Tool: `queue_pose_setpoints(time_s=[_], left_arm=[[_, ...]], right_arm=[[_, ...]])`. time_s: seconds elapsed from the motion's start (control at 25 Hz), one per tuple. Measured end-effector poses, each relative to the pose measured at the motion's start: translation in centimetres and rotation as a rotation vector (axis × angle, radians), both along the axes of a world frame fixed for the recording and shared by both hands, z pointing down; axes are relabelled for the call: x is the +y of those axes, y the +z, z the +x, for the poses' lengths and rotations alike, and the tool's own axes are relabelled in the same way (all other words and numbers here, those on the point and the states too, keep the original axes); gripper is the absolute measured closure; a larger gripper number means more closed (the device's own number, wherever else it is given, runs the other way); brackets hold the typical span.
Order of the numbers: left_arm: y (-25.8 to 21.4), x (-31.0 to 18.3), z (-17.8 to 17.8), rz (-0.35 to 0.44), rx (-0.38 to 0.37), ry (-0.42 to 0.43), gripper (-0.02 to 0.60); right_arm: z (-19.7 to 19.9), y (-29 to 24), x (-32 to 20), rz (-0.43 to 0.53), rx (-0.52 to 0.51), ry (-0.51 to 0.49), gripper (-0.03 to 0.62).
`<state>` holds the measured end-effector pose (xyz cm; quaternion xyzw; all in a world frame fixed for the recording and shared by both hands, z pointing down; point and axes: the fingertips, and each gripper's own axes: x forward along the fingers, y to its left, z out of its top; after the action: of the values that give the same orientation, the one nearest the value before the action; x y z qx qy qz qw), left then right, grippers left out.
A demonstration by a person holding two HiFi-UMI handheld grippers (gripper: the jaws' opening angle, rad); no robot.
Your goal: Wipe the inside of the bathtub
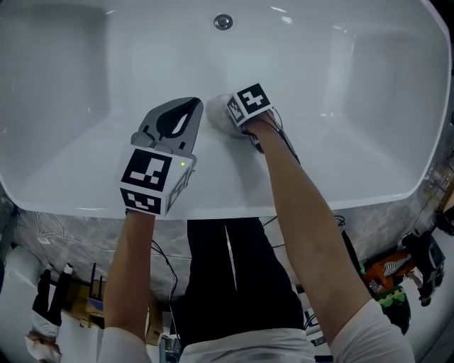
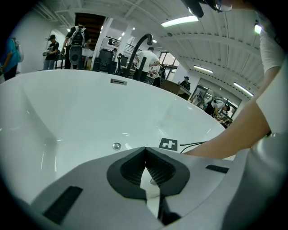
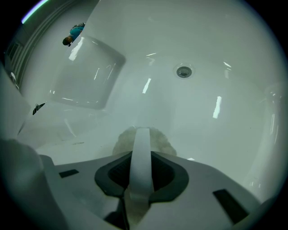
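The right gripper (image 3: 140,177) pinches the flat white strap handle (image 3: 141,155) of a round, fluffy white cleaning pad (image 3: 159,138), which is pressed against the near inner wall of the glossy white bathtub (image 1: 340,71). In the head view the gripper hides most of the pad. The left gripper (image 2: 145,167) hangs beside it, jaws pressed together on nothing. The round metal drain (image 1: 223,22) sits farther off. Blurred people stand in the strip-lit workshop beyond.

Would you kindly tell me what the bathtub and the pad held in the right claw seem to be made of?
The bathtub is glossy white, acrylic or enamel to judge by its sharp light reflections; I cannot tell which. The pad is off-white with a fuzzy edge, probably fibre or sponge. Its strap is smooth, matte white, likely plastic.
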<state>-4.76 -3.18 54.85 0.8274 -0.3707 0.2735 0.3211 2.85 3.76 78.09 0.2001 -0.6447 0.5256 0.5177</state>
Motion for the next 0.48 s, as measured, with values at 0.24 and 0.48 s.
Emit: queue_pose_setpoints(time_s=[0.24, 0.48], left_arm=[[-0.6, 0.0, 1.6, -0.001, 0.017, 0.074, 0.575], [0.5, -0.1, 4.2, -0.011, 0.021, 0.122, 0.575]], right_arm=[[0.3, -0.7, 0.1, 0.012, 0.007, 0.008, 0.502], [2.6, -0.1, 0.4, 0.001, 0.005, 0.028, 0.502]])
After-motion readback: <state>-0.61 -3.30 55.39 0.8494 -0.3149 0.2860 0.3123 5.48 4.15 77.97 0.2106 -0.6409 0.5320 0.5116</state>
